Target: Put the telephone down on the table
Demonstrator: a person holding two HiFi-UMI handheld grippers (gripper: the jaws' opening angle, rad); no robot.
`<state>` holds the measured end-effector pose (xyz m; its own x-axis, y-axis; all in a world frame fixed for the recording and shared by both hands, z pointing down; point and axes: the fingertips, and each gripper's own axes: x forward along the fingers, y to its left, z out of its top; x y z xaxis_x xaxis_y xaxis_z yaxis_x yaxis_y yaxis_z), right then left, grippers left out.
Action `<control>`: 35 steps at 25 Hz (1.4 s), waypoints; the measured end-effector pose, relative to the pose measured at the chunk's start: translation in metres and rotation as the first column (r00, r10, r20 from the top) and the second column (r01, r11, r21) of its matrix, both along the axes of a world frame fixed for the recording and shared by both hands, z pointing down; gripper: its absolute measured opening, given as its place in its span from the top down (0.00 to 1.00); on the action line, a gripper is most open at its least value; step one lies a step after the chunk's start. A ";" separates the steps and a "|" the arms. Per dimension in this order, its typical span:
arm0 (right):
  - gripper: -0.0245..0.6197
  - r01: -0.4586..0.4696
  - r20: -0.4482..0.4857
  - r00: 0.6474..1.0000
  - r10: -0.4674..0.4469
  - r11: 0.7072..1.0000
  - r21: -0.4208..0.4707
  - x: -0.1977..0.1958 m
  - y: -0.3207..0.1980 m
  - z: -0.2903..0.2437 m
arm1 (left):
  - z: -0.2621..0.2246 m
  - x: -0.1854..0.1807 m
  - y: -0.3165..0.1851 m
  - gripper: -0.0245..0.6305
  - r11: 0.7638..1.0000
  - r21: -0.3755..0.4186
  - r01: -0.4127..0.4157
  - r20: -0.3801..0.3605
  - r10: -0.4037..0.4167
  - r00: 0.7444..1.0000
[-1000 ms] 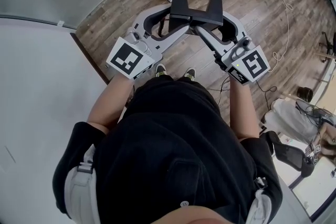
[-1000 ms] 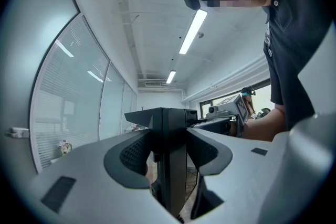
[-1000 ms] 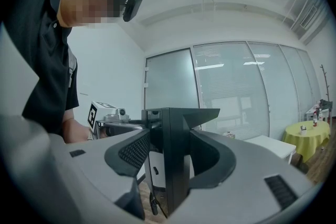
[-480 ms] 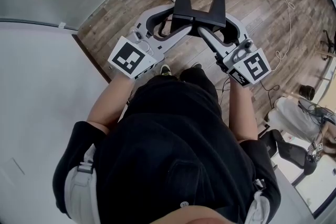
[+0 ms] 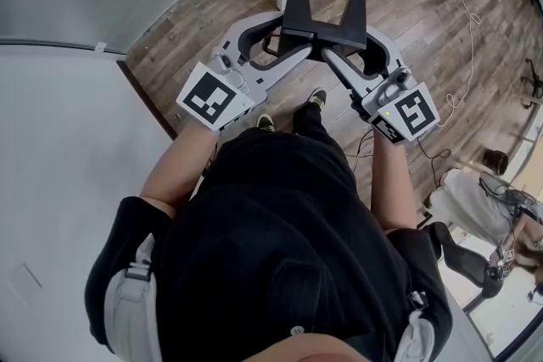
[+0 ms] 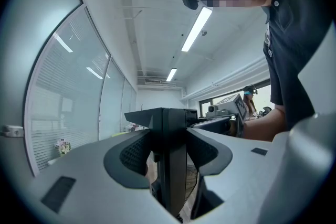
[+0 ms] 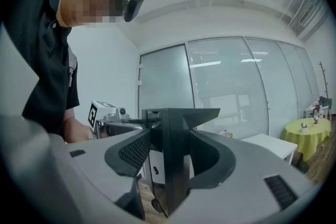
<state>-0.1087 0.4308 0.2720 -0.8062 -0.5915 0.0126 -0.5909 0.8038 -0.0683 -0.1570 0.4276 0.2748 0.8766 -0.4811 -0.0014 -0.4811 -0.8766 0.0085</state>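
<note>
Right now my left gripper [image 6: 169, 119] and right gripper [image 7: 171, 119] are both pinched fully closed on nothing, parked side by side over the wooden floor [image 5: 407, 4], probably idle, since no telephone shows anywhere.

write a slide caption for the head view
Left gripper and right gripper held side by side above the wooden floor, both shut and empty.

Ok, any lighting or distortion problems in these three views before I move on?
Head view: sharp and evenly lit, though the wide lens bows the floorboards. Left gripper view: dark round vignette, ceiling light blown out, left claw in shade. Right gripper view: same vignette, right claw dark against the bright glass wall.
</note>
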 end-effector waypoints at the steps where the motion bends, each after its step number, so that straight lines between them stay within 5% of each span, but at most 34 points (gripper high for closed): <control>1: 0.59 0.003 0.000 1.000 -0.003 1.000 -0.001 0.005 -0.007 0.000 | 0.000 0.004 -0.006 0.63 1.000 -0.002 0.003 0.001 -0.003 1.000; 35: 0.59 0.063 0.038 0.997 -0.062 0.998 -0.026 0.192 -0.163 0.007 | 0.006 0.192 -0.160 0.63 0.998 -0.034 0.059 0.049 -0.058 0.997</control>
<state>0.0837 0.2677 0.2786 -0.8417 -0.5399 -0.0029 -0.5363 0.8366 -0.1118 0.0349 0.2674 0.2807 0.8457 -0.5305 0.0578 -0.5321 -0.8466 0.0150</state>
